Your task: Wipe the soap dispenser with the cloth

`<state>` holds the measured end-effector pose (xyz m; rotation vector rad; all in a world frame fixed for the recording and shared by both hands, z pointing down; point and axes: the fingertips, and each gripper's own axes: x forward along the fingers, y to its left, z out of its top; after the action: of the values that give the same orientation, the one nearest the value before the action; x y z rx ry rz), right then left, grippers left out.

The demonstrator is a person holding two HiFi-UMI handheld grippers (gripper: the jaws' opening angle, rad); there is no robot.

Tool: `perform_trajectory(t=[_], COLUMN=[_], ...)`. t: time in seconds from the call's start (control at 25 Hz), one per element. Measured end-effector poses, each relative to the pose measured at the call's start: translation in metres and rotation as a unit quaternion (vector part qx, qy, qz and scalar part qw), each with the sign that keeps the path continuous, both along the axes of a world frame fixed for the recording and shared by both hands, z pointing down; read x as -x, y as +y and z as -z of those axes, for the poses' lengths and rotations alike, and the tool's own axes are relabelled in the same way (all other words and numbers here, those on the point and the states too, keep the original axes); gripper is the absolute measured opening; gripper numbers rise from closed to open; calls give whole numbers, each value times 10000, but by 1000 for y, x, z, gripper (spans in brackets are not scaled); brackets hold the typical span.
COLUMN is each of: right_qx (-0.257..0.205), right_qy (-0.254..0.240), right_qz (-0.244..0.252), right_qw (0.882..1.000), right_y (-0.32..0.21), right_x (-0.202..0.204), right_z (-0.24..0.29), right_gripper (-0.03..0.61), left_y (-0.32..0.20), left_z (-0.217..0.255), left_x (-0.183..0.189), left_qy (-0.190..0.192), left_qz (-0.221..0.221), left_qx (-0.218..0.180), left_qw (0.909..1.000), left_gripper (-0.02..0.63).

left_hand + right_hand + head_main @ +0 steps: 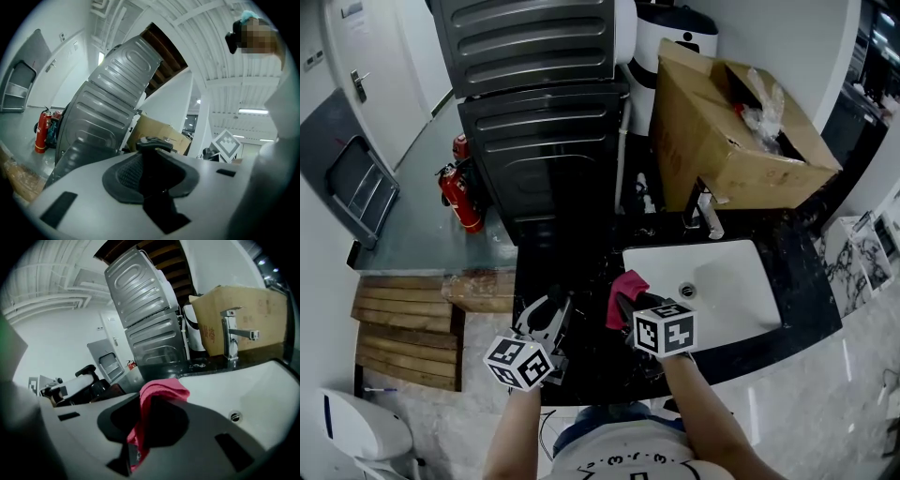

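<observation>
My left gripper (549, 317) is shut on a dark soap dispenser over the black counter. In the left gripper view its black pump head (154, 143) stands up between the jaws of that gripper (154, 174). My right gripper (628, 300) is shut on a pink cloth (624, 289), a short way right of the dispenser and apart from it. In the right gripper view the cloth (161, 391) bunches out of the gripper (150, 420), and the dispenser's pump (86, 371) shows at the left.
A white sink (741, 281) with a chrome faucet (705, 214) lies to the right in the black counter (581, 272). Behind it sits a cardboard box (731, 122). A tall dark metal appliance (544, 122) and a red fire extinguisher (461, 197) stand beyond.
</observation>
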<state>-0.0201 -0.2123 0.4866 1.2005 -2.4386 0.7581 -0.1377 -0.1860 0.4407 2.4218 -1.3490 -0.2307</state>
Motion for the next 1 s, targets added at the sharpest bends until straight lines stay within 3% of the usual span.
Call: perform_trajectory(t=[0.24, 0.52, 0.6, 0.8, 1.0], right_qx=[-280, -286, -284, -277, -235], right_qy=[-413, -529, -542, -610, -654], right_qz=[-496, -800, -822, -843, -789], right_qw=[9975, 9950, 9947, 9942, 9945], right_y=[-4, -4, -3, -3, -3], right_x=[-40, -69, -73, -77, -74], right_z=[30, 31, 31, 32, 30], right_gripper=[52, 52, 52, 52, 52], left_y=[-2, -3, -5, -4, -5], left_z=[3, -1, -1, -1, -3], left_x=[-29, -56, -56, -51, -57], left_qy=[-930, -2129, -2294, -2390, -2439], left_qz=[-473, -1207, -990, 155, 989], left_qx=[-278, -596, -587, -437, -10], left_qw=[9942, 9677, 9665, 9699, 9647], left_gripper=[92, 92, 96, 127, 167])
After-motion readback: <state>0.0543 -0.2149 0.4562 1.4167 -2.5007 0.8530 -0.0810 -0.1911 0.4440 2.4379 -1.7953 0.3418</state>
